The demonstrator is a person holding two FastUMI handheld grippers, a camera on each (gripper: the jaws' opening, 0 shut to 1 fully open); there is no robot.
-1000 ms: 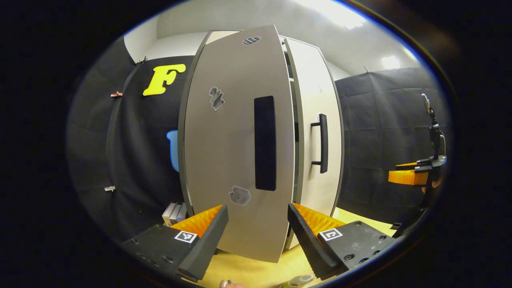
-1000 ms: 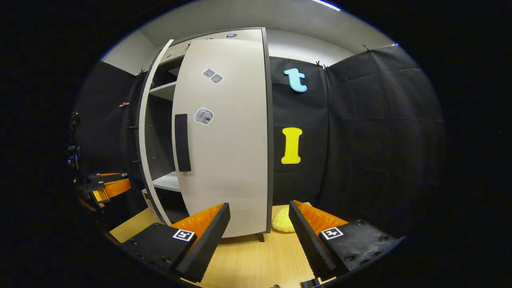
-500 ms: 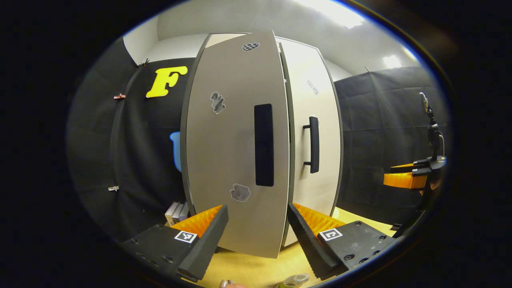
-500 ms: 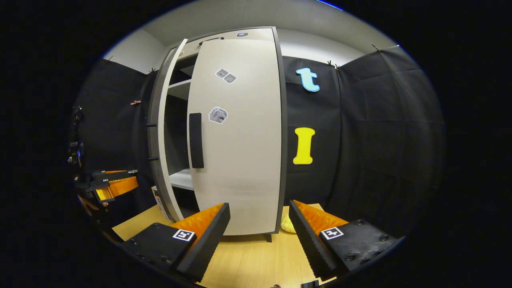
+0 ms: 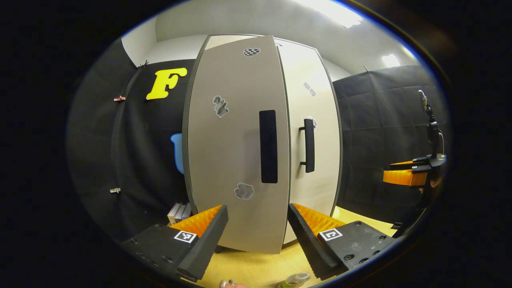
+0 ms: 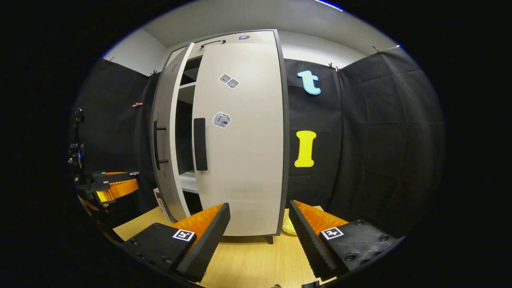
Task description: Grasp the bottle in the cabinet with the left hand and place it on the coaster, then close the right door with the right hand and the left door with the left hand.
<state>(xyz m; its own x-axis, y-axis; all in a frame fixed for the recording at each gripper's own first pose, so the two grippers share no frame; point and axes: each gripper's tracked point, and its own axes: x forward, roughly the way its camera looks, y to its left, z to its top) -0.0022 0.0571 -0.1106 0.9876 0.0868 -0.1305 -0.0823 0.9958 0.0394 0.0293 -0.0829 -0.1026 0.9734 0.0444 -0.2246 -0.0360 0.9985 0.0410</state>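
In the left gripper view the cabinet's left door [image 5: 236, 152], with a flat black handle [image 5: 268, 146], stands almost flush beside the right door [image 5: 320, 160] and its bar handle [image 5: 308, 146]. My left gripper [image 5: 258, 240] is open just in front of the left door, nothing between its fingers. The top of the bottle [image 5: 295, 278] peeks in at the bottom edge. In the right gripper view the right door [image 6: 244, 152] is closed and the left door [image 6: 163, 140] is still ajar, a dark gap with shelves [image 6: 187, 132] between them. My right gripper [image 6: 259, 236] is open and empty.
The cabinet stands on a light wooden table [image 6: 248, 260]. Books [image 5: 178, 212] lean beside the cabinet's left side. A yellow object [image 6: 289, 227] lies behind its right corner. The other gripper shows at the right [image 5: 408, 174] and at the left [image 6: 114, 186].
The left door has swung further toward shut, narrowing the gap beside the right door. The right door stays closed. Both grippers remain open.
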